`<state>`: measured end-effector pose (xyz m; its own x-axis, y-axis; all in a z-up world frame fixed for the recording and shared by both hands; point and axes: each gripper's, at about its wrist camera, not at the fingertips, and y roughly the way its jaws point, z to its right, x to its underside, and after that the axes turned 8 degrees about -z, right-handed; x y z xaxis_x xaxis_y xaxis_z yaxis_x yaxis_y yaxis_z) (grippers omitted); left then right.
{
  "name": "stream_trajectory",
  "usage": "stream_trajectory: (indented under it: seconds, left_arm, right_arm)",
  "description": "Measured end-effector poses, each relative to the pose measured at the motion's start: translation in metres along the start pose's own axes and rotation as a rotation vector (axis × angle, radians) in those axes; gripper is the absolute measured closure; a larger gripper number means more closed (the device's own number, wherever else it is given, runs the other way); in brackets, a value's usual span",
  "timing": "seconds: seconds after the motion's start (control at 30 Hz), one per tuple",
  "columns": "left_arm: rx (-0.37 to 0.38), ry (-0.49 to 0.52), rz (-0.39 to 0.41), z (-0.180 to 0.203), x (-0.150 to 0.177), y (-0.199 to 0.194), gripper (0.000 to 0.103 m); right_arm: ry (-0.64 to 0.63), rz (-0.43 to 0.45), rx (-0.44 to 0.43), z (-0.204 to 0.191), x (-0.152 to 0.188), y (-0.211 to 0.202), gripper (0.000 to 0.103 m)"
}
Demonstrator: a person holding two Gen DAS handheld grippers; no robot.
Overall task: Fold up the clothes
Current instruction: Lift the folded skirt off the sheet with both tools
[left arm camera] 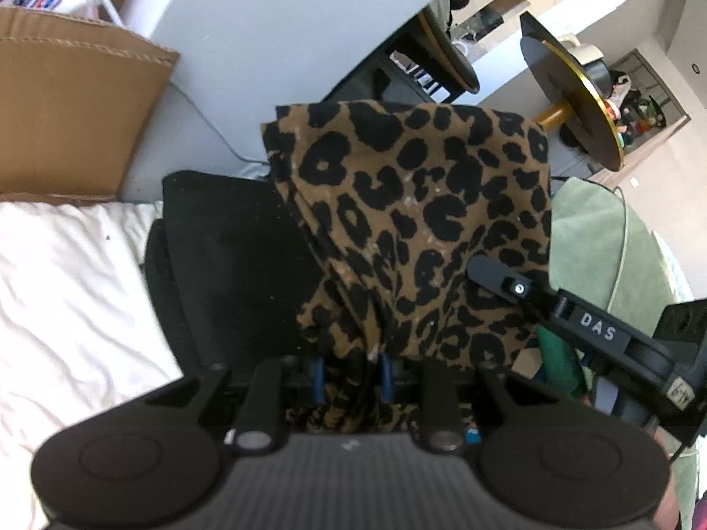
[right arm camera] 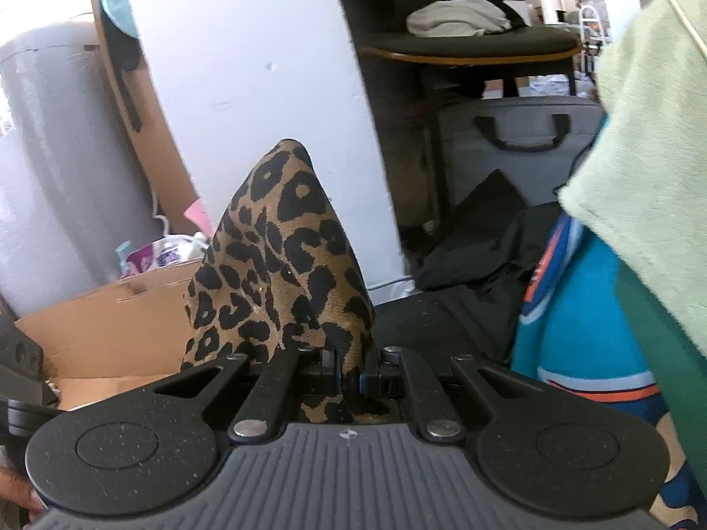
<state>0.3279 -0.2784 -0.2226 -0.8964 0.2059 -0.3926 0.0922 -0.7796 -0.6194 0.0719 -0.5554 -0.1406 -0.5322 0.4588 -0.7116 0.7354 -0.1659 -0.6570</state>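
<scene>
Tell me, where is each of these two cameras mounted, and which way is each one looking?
Left wrist view: sits on the left tongs, looking forward along them at the leopard-print cloth they pinch, with a white sheet and black cushion beyond; the right tongs reach in from the right.
Right wrist view: sits on the right tongs, shut on the same cloth, facing a cardboard box and a white wall; fingers show bottom left.
Shared: the leopard-print cloth, held by both tongs.

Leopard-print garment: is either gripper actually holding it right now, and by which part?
Both. The left gripper pinches a bunched fold of the leopard-print garment; the right gripper is shut on a gathered edge.
</scene>
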Motion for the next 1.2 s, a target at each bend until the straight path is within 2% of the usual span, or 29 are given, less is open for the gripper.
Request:
stream_trajectory:
  seconds: [0.23, 0.43, 0.83, 1.2]
  left_arm:
    - [-0.016, -0.011, -0.037, -0.004, -0.011, 0.033, 0.079]
    - [-0.030, -0.035, -0.039, -0.018, -0.024, 0.050, 0.079]
    - [-0.062, -0.088, -0.055, -0.061, -0.053, 0.076, 0.079]
    - [-0.077, -0.152, -0.027, -0.075, -0.055, 0.080, 0.080]
  right_arm:
    - [0.031, -0.008, 0.049, 0.027, 0.003, 0.028, 0.097]
    - [0.068, -0.023, 0.024, 0.046, -0.005, 0.061, 0.097]
    - [0.053, -0.096, 0.016, 0.053, -0.023, 0.140, 0.097]
    - [0.000, -0.154, 0.020, 0.052, -0.027, 0.169, 0.097]
